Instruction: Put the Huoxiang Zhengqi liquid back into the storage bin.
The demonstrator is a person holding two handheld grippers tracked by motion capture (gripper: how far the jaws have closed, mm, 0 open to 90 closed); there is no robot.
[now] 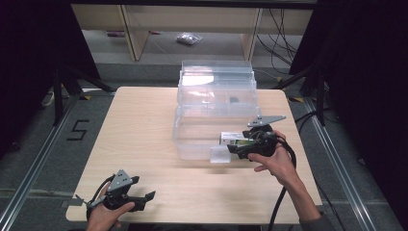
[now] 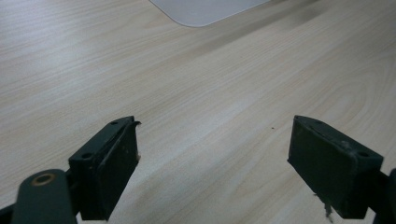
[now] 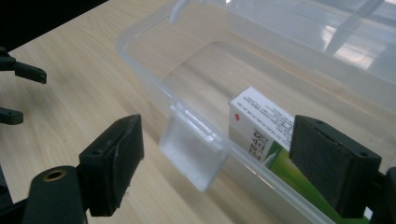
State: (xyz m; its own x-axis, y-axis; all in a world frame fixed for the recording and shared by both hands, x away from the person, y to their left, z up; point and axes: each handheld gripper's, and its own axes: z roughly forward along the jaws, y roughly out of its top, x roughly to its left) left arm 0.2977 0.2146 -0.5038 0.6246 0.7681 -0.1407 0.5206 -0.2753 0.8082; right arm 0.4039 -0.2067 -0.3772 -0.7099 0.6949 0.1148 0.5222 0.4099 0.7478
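Note:
A clear plastic bin (image 1: pixel 195 147) stands at mid table with its lid (image 1: pixel 216 77) raised behind it. A white and green carton (image 1: pixel 226 138) lies inside, against the front wall near the right corner. My right gripper (image 1: pixel 239 146) hovers over that corner, open and empty. In the right gripper view the right gripper (image 3: pixel 217 128) spans the bin's front clasp (image 3: pixel 194 151) and the carton (image 3: pixel 261 126), touching neither. My left gripper (image 1: pixel 144 187) rests open near the table's front left edge. The left gripper (image 2: pixel 215 126) has only bare wood between its fingers.
The wooden table (image 1: pixel 139 125) is bare on its left half. A small dark item (image 1: pixel 234 100) sits at the back of the bin. A pale rounded corner (image 2: pixel 205 11) shows ahead of the left gripper. Dark stands and cables flank the table.

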